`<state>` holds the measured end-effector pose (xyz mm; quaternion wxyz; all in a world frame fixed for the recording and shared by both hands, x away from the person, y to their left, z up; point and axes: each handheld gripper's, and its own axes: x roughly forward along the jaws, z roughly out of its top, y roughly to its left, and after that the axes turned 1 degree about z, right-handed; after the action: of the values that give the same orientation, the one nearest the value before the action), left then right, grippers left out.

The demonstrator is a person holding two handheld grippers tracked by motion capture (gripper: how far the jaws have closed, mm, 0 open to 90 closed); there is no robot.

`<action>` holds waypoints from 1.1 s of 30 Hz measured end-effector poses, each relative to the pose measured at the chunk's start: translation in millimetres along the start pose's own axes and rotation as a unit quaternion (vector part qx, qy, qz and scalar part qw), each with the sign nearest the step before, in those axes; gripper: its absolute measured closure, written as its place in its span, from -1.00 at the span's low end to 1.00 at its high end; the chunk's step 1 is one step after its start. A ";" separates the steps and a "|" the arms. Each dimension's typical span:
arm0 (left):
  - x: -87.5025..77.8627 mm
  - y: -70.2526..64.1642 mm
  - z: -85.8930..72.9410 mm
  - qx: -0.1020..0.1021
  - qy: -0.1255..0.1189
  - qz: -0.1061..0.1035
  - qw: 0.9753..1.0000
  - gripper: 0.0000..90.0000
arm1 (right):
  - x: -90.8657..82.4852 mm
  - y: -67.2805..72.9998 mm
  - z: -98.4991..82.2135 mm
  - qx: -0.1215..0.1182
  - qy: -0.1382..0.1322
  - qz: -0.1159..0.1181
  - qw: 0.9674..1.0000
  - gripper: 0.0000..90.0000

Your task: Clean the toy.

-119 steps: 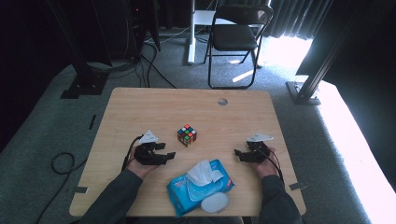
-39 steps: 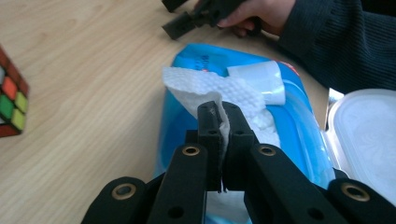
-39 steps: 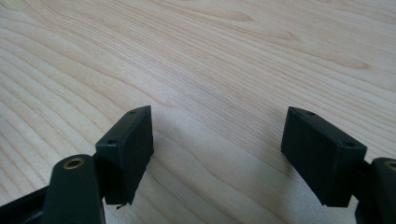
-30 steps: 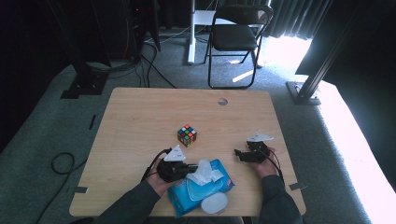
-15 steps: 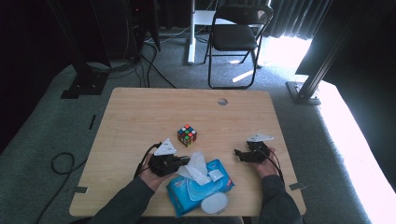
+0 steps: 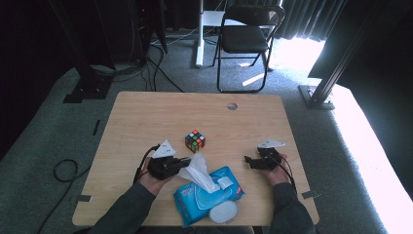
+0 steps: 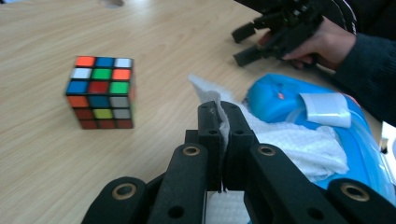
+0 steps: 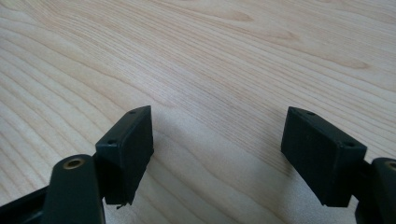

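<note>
Left gripper [image 7: 219, 121] clamped on a white wet wipe [image 6: 198, 170] half-drawn from its blue soft pack [image 6: 221, 197], calling for further pull; right gripper [image 8: 217, 154] open, idle

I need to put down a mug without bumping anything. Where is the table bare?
Bare: the far half of the table beyond the puzzle cube, around the round hole, and the left edge. Crowded: the near middle, with the wipes pack, pulled wipe and both tongs.
</note>
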<state>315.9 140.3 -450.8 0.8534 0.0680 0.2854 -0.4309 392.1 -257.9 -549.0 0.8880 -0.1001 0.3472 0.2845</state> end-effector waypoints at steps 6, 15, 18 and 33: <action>-11.0 11.0 1.6 -0.009 -0.013 0.013 1.000 0.97 | 0.0 -0.1 0.0 -0.001 0.000 0.000 1.000 -0.45; -12.0 17.0 2.9 -0.015 -0.016 0.028 0.999 0.97 | 0.0 -0.1 0.0 -0.001 0.000 0.000 1.000 -0.45; -13.1 20.0 5.7 -0.016 -0.020 0.036 0.999 0.97 | 0.0 0.0 0.0 0.000 0.000 0.000 1.000 -0.45; 8.1 -4.9 5.8 -0.002 -0.002 -0.026 1.000 0.96 | 0.0 0.0 0.0 0.000 0.000 0.000 1.000 -0.45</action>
<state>318.4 129.5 -449.8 0.8423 0.0582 0.2865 -0.4528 392.1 -257.9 -549.0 0.8879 -0.1004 0.3472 0.2846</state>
